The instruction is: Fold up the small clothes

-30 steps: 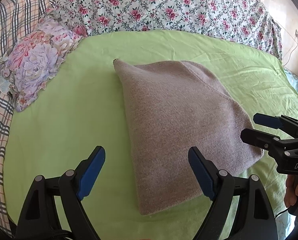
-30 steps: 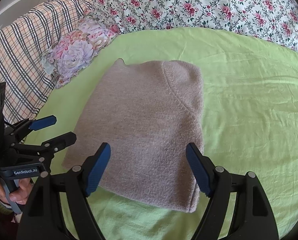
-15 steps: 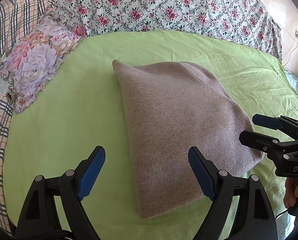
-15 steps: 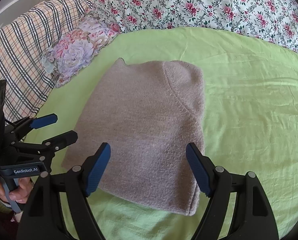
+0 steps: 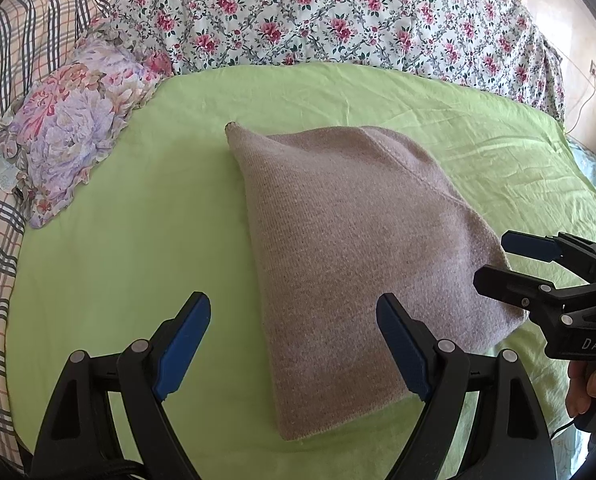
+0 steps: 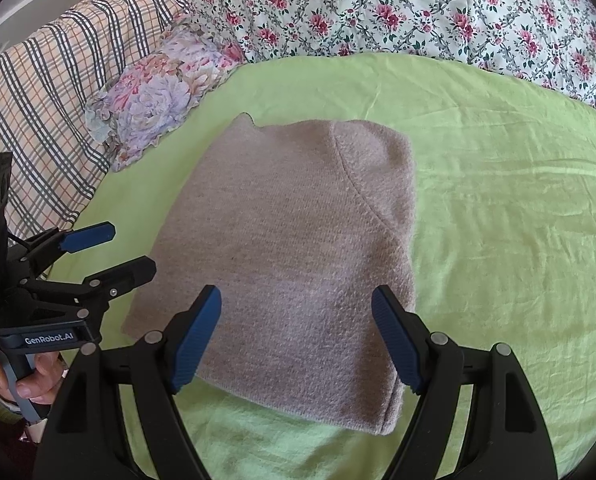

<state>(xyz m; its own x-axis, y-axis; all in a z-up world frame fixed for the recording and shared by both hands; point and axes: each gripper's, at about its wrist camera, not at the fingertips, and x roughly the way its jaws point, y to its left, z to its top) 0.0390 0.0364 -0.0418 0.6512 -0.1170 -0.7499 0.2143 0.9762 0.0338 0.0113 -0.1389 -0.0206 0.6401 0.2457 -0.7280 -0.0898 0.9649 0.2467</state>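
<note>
A folded taupe knit garment (image 5: 350,248) lies flat on the green sheet (image 5: 118,240); it also shows in the right wrist view (image 6: 294,256). My left gripper (image 5: 294,344) is open and empty, held above the garment's near left edge. My right gripper (image 6: 296,336) is open and empty, held above the garment's near edge. The right gripper shows at the right of the left wrist view (image 5: 506,260), beside the garment's right corner. The left gripper shows at the left of the right wrist view (image 6: 114,248), beside the garment's left corner.
A floral pillow (image 5: 70,120) lies at the sheet's far left. A rose-print cover (image 5: 318,16) runs along the back. A plaid blanket (image 6: 46,92) lies on the left. The green sheet (image 6: 510,220) stretches to the right of the garment.
Almost nothing: both grippers stay open and hover in place, with only a slight drift of the views. The garment has not moved.
</note>
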